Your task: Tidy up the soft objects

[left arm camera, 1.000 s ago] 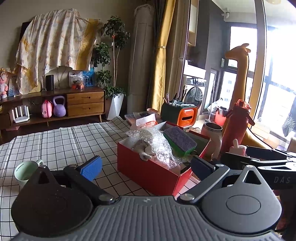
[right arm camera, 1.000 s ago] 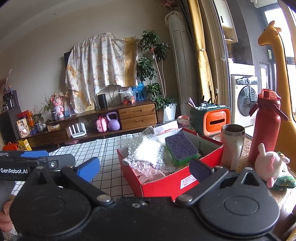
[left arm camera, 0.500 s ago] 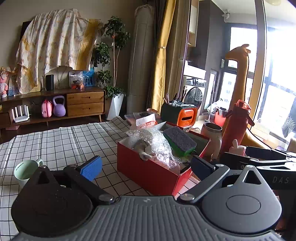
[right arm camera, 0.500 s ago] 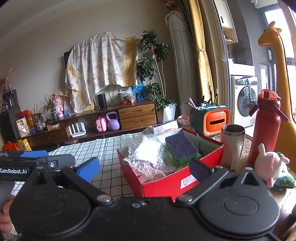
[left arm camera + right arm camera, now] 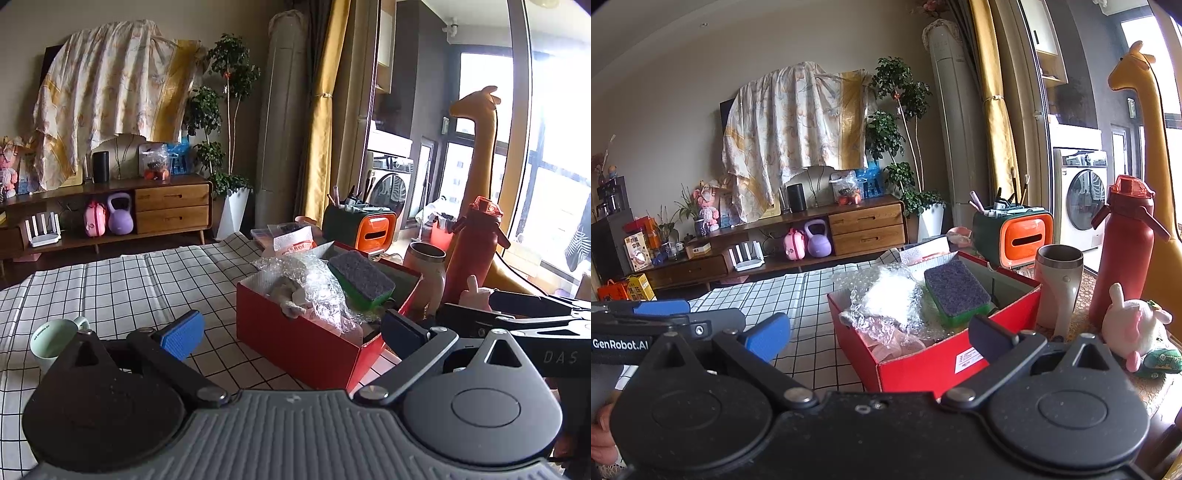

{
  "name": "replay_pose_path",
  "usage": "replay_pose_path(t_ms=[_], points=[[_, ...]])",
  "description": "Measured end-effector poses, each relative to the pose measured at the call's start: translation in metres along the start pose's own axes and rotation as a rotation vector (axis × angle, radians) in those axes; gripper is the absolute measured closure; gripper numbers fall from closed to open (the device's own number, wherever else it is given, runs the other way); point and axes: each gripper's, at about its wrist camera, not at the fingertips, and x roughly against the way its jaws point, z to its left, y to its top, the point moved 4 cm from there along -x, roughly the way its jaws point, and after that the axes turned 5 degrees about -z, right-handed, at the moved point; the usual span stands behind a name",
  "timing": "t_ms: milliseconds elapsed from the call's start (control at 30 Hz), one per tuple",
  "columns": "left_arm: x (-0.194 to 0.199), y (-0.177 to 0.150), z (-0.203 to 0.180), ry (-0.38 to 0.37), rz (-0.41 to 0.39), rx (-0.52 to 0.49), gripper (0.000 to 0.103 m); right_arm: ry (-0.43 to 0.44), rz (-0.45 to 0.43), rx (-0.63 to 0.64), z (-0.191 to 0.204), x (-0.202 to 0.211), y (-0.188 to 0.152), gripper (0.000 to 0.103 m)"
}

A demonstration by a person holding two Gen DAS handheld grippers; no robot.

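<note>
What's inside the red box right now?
The red box holds crumpled bubble wrap and a green sponge with its purple scouring face up. Pinkish material peeks out beneath the wrap; the bottom is covered.

Both grippers held level, side by side — the left gripper (image 5: 291, 330) and the right gripper (image 5: 881, 332) each with jaws spread wide, gripping nothing.

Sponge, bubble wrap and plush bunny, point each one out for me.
sponge (image 5: 956, 288): right wrist view, purple scouring top.
bubble wrap (image 5: 886, 295): right wrist view, crumpled middle.
plush bunny (image 5: 1134, 328): right wrist view, white body.
</note>
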Motion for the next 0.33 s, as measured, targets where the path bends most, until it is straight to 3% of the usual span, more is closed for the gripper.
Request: replay_pose_path(t_ms=[333], points=[[-0.002,-0.0019,0.0026,-0.008,0.014,0.018,0.0,0.005,0.006,0.0,0.0027,-0.0018,-0.0025,0.0]])
